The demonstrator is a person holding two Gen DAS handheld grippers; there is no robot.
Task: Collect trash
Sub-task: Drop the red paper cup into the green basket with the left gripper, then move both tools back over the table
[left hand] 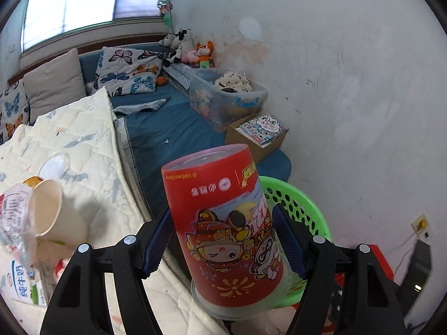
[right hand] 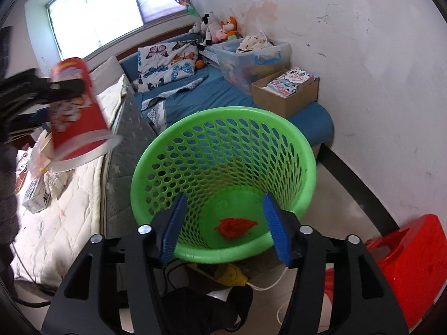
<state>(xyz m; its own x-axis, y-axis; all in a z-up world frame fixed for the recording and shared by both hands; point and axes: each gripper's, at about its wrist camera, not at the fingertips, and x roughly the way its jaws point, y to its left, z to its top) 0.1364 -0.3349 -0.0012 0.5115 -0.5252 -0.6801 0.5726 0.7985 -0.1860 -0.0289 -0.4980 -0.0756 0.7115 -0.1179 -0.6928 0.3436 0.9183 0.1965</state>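
My left gripper (left hand: 223, 240) is clamped on a red cup (left hand: 223, 223), blue pads pressing both sides. The cup is upside down, printed with cartoon figures, its clear rim nearest the camera. In the right wrist view the cup (right hand: 75, 106) hangs in the air over the bed's edge, left of the basket and apart from it.

My right gripper (right hand: 226, 223) is spread wide with nothing between its pads, held above the near rim of a green mesh basket (right hand: 223, 117). The basket stands on the floor against the bed. A red scrap (right hand: 236, 227) lies on its bottom.

On the white quilt (left hand: 83, 145) more trash waits: a paper cup (left hand: 53, 209) on its side, a crumpled wrapper (left hand: 14, 217) touching it, and a milk carton (left hand: 25, 284) just below. A red stool (right hand: 410, 265) stands on the floor to the basket's right.
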